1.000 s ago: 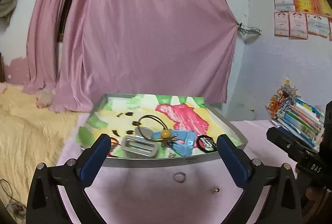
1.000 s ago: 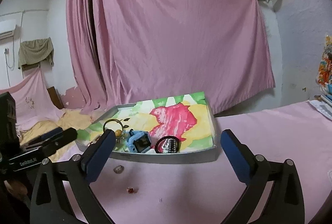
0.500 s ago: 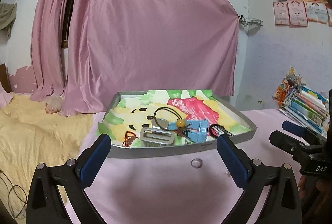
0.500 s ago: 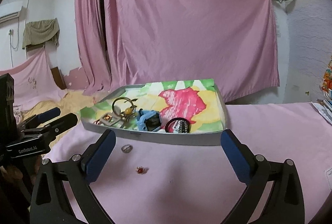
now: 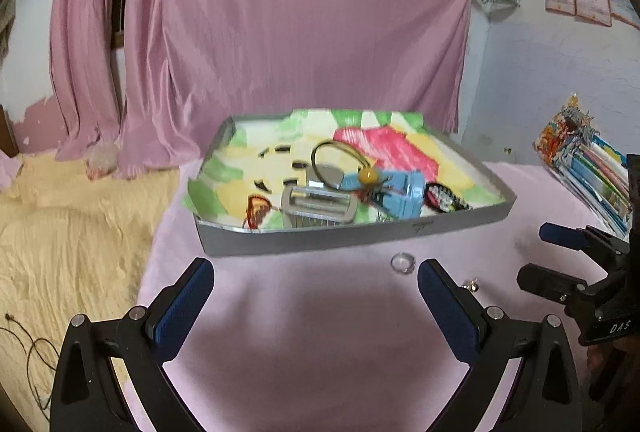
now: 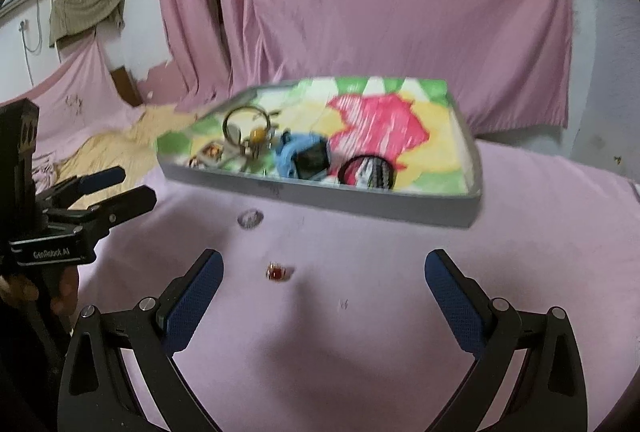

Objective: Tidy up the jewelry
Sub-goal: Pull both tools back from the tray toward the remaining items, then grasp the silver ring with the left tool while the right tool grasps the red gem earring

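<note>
A grey tray [image 5: 352,234] [image 6: 360,198] with a bright painted lining holds a blue watch [image 5: 404,188] [image 6: 304,156], a silver buckle [image 5: 316,206], a dark hoop with a yellow bead [image 5: 368,176] [image 6: 258,134] and a black beaded bracelet [image 5: 440,196] [image 6: 368,170]. On the pink cloth in front lie a clear ring [image 5: 403,263] [image 6: 250,218] and a small red-stone earring [image 5: 471,285] [image 6: 276,272]. My left gripper [image 5: 316,296] is open, the ring just beyond its right finger. My right gripper [image 6: 324,284] is open, with the earring between its fingers and nearer the left one.
Pink curtains hang behind the tray. A yellow blanket [image 5: 72,216] lies to the left of the pink cloth. A stack of colourful booklets [image 5: 588,160] sits at the right. Each gripper shows in the other's view, the right one [image 5: 560,256] and the left one [image 6: 108,192].
Both grippers have tilted down and moved closer to the cloth in front of the tray. The ring and earring now appear nearer the fingers. Neither gripper has closed.
</note>
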### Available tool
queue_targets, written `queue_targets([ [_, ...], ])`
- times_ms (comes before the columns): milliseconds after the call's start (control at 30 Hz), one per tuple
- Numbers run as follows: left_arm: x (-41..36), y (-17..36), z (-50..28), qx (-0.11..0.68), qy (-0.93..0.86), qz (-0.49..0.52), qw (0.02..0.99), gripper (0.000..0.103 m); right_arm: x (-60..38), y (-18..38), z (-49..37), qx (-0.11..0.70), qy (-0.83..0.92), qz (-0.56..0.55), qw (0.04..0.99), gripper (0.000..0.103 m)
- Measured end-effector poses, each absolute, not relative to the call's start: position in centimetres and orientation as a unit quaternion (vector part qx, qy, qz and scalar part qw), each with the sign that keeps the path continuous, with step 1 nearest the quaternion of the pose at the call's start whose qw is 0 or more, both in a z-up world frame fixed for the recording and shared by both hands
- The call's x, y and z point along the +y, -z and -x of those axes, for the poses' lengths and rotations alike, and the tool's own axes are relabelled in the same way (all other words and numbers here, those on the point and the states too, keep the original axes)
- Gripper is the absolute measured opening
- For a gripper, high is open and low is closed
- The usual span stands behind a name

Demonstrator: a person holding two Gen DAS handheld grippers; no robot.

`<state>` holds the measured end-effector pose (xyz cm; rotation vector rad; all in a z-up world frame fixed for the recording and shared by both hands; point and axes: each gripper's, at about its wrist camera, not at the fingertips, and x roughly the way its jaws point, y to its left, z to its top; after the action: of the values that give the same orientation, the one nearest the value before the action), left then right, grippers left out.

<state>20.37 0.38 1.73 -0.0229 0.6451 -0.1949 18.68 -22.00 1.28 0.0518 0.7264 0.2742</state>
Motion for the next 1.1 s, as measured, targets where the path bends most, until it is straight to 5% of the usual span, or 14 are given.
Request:
queue_targets([
  [200, -0.6, -0.8, -21.4, 0.349, 0.100, -0.011, 0.932, 0.097, -20.5, 0.1, -20.1, 0.401, -0.159, 0.016, 0.902, 0.073],
  [533, -1.6, 0.1, -22.9, 0.385, 0.119, -0.009, 0.915, 0.071, -19.1, 0.7, -21.6, 0.432, -0.185, 0.055, 0.881, 0.044],
  [1100, -5.1, 0.5, -24.2, 0.405, 0.165, -0.026, 0.899, 0.061, -20.6, 0.6, -22.7, 0.430, -0.191, 0.048, 0.881, 0.021],
])
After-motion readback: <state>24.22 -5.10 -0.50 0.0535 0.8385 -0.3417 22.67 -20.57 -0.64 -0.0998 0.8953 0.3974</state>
